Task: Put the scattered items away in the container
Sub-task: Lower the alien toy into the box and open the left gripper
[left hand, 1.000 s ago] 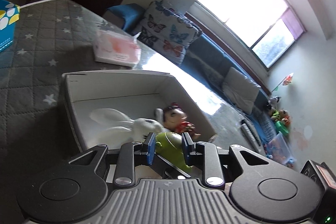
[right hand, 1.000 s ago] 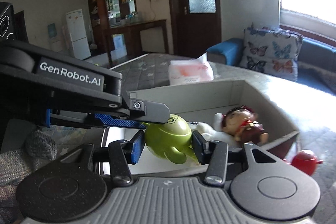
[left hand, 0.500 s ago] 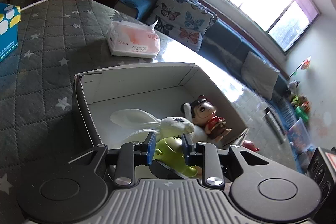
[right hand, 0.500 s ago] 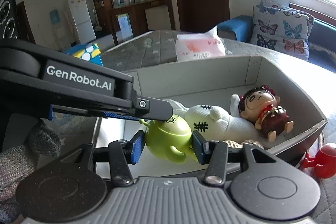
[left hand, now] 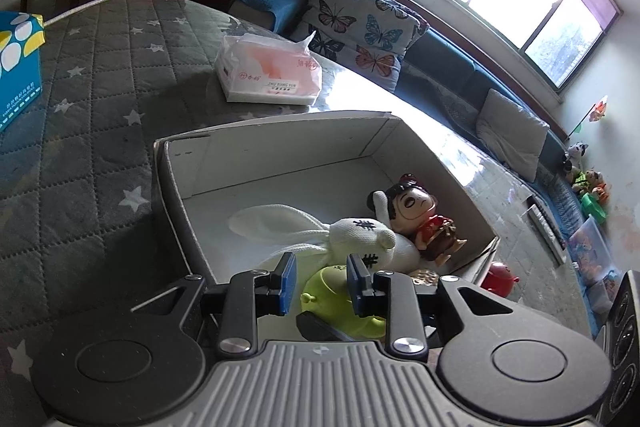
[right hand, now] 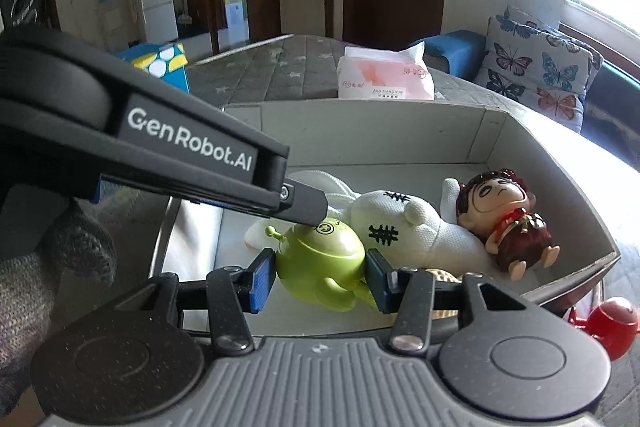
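A white cardboard box [left hand: 280,135] [right hand: 520,135] stands on the quilted table. In it lie a white plush rabbit [left hand: 352,233] [right hand: 404,231] and a doll in red [left hand: 420,215] [right hand: 504,211]. My right gripper [right hand: 320,277] is shut on a green android toy [right hand: 324,259] [left hand: 340,291], holding it over the box's near end. My left gripper [left hand: 322,283] is open and empty just above the green toy; its finger [right hand: 304,205] touches or nearly touches the toy's head. A red toy [left hand: 498,277] [right hand: 610,319] lies on the table outside the box's right corner.
A pink tissue pack [left hand: 268,75] [right hand: 384,77] lies behind the box. A blue carton [left hand: 18,67] [right hand: 160,61] stands at the far left. A sofa with butterfly cushions [left hand: 360,23] runs along the table's far side. A gloved hand [right hand: 48,267] holds the left gripper.
Both grippers have come lower and closer over the box. The green toy stays in the right gripper. The left gripper's fingers now stand wider apart around it.
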Motion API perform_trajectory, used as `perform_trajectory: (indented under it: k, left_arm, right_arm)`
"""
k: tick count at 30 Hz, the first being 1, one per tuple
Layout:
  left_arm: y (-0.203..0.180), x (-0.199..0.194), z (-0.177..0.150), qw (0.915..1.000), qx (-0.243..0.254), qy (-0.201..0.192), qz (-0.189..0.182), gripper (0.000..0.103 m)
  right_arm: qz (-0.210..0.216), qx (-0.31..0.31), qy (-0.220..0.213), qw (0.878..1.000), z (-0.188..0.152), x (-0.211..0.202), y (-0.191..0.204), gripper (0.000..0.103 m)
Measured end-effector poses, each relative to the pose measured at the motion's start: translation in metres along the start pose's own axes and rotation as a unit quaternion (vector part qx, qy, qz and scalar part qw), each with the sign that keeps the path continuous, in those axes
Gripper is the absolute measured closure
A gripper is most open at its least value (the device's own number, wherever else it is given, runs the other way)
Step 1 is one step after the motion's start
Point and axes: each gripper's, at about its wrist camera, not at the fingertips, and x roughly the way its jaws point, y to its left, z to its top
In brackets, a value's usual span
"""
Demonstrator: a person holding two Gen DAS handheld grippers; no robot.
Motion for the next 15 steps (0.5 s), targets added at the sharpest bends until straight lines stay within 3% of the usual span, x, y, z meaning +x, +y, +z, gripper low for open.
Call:
perform_trajectory:
  k: [15]
  left_arm:
    - [-0.0010,-0.0045,-0.0020,0.9998,0.008,-0.008,0.013,0.074]
  right_arm:
    - [-0.010,-0.015,0.016,1.000,0.0014,0.0039,0.0041,0.054]
